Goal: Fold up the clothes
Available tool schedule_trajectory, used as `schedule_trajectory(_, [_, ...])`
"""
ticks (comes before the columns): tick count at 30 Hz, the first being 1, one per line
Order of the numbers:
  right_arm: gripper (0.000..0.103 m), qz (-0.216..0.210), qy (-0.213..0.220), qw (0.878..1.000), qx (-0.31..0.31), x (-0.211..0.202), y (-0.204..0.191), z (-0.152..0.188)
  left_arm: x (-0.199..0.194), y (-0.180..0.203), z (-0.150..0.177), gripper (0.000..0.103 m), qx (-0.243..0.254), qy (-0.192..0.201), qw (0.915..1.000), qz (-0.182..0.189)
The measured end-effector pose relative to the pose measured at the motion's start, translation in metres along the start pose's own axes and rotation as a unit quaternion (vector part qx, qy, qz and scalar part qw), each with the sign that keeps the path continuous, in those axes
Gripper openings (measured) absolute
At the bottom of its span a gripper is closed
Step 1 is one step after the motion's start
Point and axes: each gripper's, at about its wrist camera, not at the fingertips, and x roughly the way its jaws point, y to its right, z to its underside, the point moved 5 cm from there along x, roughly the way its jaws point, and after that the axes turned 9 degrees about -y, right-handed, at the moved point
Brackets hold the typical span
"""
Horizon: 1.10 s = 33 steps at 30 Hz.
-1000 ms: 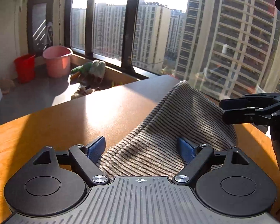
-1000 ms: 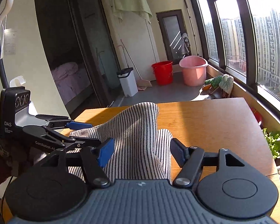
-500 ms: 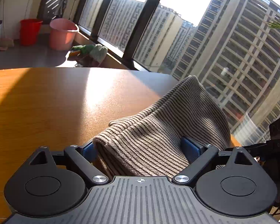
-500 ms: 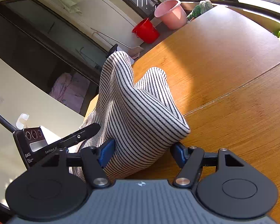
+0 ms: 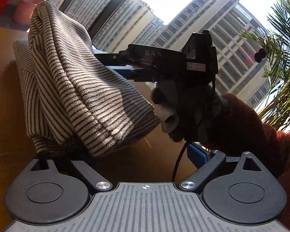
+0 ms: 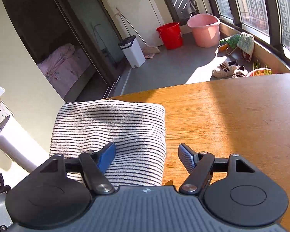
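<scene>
A folded black-and-white striped garment (image 6: 110,135) lies on the wooden table (image 6: 232,119) near its left edge. My right gripper (image 6: 147,156) is open just above its near end, with the left blue pad (image 6: 106,156) over the cloth and nothing clamped. In the left wrist view the same garment (image 5: 77,89) bulges up in front of my left gripper (image 5: 123,154), whose jaws stand wide open; its left finger is hidden behind the cloth and its right pad (image 5: 197,154) is free. The right gripper (image 5: 164,63) shows there from the side, beside the cloth.
Beyond the table's far edge, on the floor, stand a red bucket (image 6: 170,34), a pink bucket (image 6: 205,29), a white bin (image 6: 133,52) and slippers (image 6: 228,69). A gloved hand (image 5: 232,121) holds the right gripper. Windows run along the right.
Both grippers have let go of the garment and drawn apart. The cloth, held up and bunched before, now lies folded flat on the table. Both cameras have tilted sharply.
</scene>
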Motion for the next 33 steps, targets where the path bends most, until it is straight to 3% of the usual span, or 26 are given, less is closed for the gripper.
schedule_trajectory(3, [0.071, 0.058, 0.028, 0.996, -0.065, -0.012, -0.025, -0.006, -0.029, 0.004, -0.005, 0.096, 0.003, 0.027, 0.9995, 0.014])
schedule_trajectory(5, [0.071, 0.063, 0.05, 0.993, -0.088, -0.028, -0.037, -0.005, -0.059, 0.0, -0.01, 0.099, -0.006, 0.067, 0.9977, 0.003])
schedule_trajectory(8, [0.071, 0.052, 0.07, 0.991, -0.103, -0.049, -0.049, 0.009, -0.091, -0.011, -0.019, 0.102, -0.025, 0.118, 0.9922, -0.033])
schedule_trajectory(11, [0.071, 0.006, 0.074, 0.991, -0.112, -0.062, -0.063, 0.032, -0.095, -0.03, -0.032, 0.102, -0.06, 0.147, 0.9832, -0.09])
schedule_trajectory(14, [0.071, -0.017, 0.052, 0.988, -0.146, -0.053, -0.075, 0.061, -0.071, -0.051, -0.035, 0.102, -0.097, 0.129, 0.9801, -0.116])
schedule_trajectory(18, [0.071, 0.014, 0.067, 0.976, -0.205, -0.059, -0.084, 0.086, -0.042, -0.06, -0.03, 0.095, -0.119, 0.092, 0.9801, -0.129])
schedule_trajectory(20, [0.074, 0.005, 0.062, 0.974, -0.219, -0.064, -0.08, 0.092, -0.036, -0.052, -0.028, 0.095, -0.106, 0.08, 0.9814, -0.139])
schedule_trajectory(22, [0.084, 0.01, 0.057, 0.969, -0.241, -0.066, -0.076, 0.1, -0.03, -0.039, -0.027, 0.095, -0.102, 0.069, 0.9845, -0.125])
schedule_trajectory(25, [0.085, 0.03, 0.053, 0.961, -0.271, -0.064, -0.069, 0.11, -0.012, -0.017, -0.014, 0.096, -0.092, 0.041, 0.9883, -0.115])
schedule_trajectory(27, [0.085, 0.029, 0.053, 0.961, -0.269, -0.068, -0.064, 0.114, -0.007, -0.005, -0.007, 0.096, -0.068, 0.037, 0.9882, -0.132])
schedule_trajectory(31, [0.085, 0.036, 0.059, 0.961, -0.268, -0.081, -0.063, 0.118, -0.029, 0.0, -0.001, 0.096, -0.094, 0.067, 0.9856, -0.124])
schedule_trajectory(33, [0.085, 0.043, 0.068, 0.959, -0.272, -0.091, -0.063, 0.119, -0.05, -0.001, 0.0, 0.091, -0.095, 0.097, 0.9782, -0.157])
